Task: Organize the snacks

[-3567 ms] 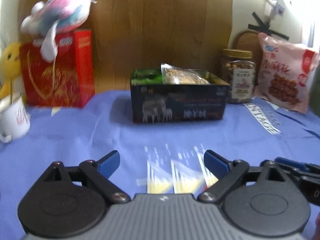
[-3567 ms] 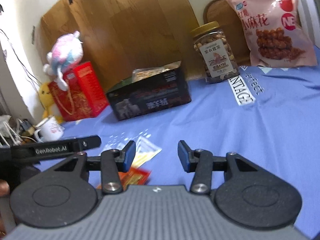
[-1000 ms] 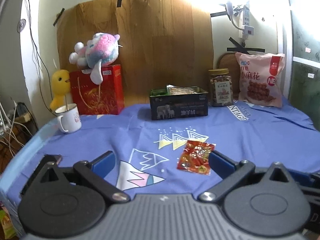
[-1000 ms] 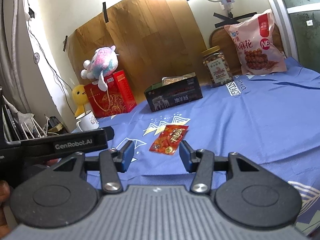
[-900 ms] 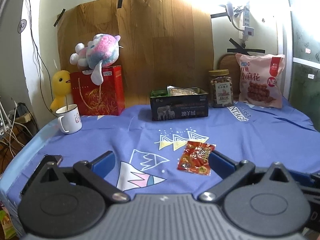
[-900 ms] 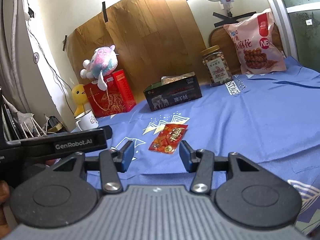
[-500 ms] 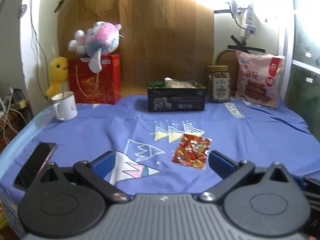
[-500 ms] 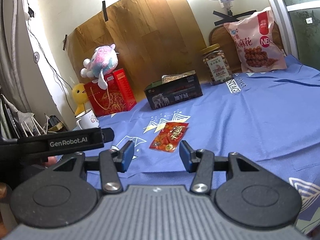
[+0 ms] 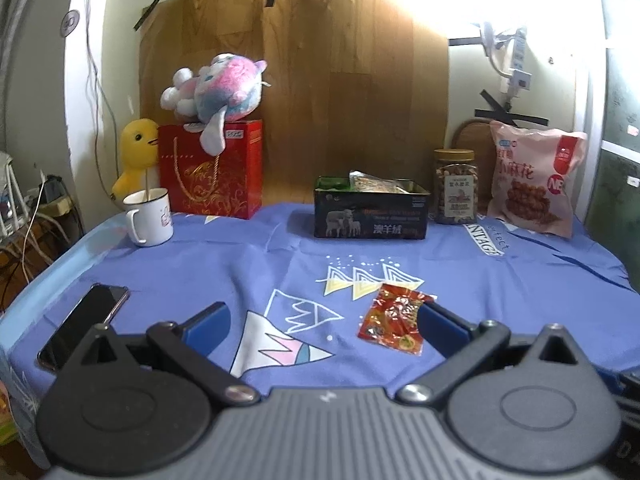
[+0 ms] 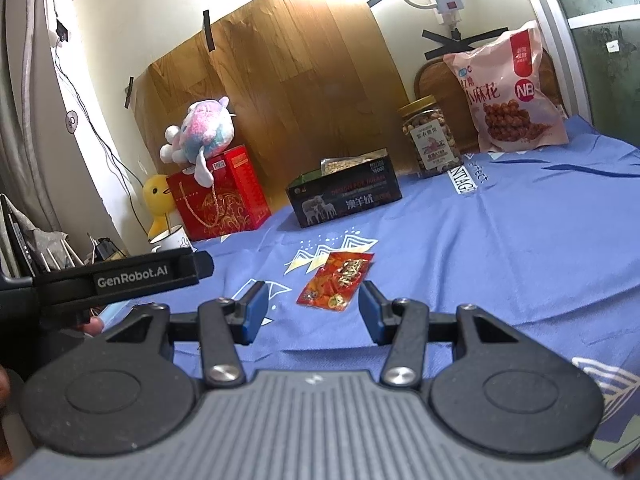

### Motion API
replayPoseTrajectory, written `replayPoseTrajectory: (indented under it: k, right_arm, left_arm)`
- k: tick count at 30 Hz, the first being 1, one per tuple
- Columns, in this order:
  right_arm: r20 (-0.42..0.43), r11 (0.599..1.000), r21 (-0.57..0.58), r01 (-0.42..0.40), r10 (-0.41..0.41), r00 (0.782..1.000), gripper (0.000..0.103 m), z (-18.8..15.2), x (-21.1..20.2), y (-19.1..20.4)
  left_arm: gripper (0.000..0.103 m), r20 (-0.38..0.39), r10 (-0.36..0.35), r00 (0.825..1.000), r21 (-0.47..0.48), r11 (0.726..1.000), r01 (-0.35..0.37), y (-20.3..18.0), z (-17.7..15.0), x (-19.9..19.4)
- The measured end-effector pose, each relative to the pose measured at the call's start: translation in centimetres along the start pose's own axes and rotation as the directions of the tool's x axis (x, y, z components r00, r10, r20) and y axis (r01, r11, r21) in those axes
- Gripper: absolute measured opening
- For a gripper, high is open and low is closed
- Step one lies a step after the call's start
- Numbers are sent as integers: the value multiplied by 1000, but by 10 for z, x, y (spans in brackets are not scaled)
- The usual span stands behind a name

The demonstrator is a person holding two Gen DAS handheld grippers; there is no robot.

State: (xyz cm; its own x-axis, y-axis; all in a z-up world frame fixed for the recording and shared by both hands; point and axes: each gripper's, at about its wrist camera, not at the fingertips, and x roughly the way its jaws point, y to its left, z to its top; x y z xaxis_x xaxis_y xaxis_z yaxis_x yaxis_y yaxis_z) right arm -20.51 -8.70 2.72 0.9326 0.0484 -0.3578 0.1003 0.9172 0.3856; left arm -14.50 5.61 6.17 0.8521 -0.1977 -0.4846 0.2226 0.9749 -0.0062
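Left wrist view: phone [image 9: 84,326] far left near cloth edge, mug [image 9: 148,216] beyond it. Left gripper [image 9: 320,326] held above blue tablecloth [image 9: 520,288], jaws wide apart, empty. Red snack packet [image 9: 394,324] lies flat near centre, just ahead of right finger. Dark tin box [image 9: 370,214] far centre, already holding packets; nut jar [image 9: 455,186] and pink snack bag [image 9: 534,184] to its right. Right gripper [image 10: 312,310] also spread, empty, packet [image 10: 338,276] just ahead between fingers. Judgement: pick packet next; thin and flat, so come in low, pinch raised edge, avoid snagging cloth.

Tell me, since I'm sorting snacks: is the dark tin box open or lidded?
Open: the dark tin box has no lid, and snack packets stick out above its rim.
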Motion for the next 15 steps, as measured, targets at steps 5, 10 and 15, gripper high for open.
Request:
replayPoseTrajectory:
  k: [5, 10, 15]
  right_arm:
    - [-4, 1000, -4, 1, -1, 1000, 53, 0, 0, 0]
    - [-1, 1000, 3, 3, -3, 1000, 53, 0, 0, -1]
    - [0, 1000, -8, 7, -7, 1000, 53, -1, -1, -1]
  left_arm:
    - [103, -1, 4, 1000, 10, 1000, -4, 0, -2, 3]
    - [103, -31, -57, 998, 29, 998, 58, -2, -3, 3]
    - [103, -44, -49, 998, 27, 998, 50, -4, -3, 5]
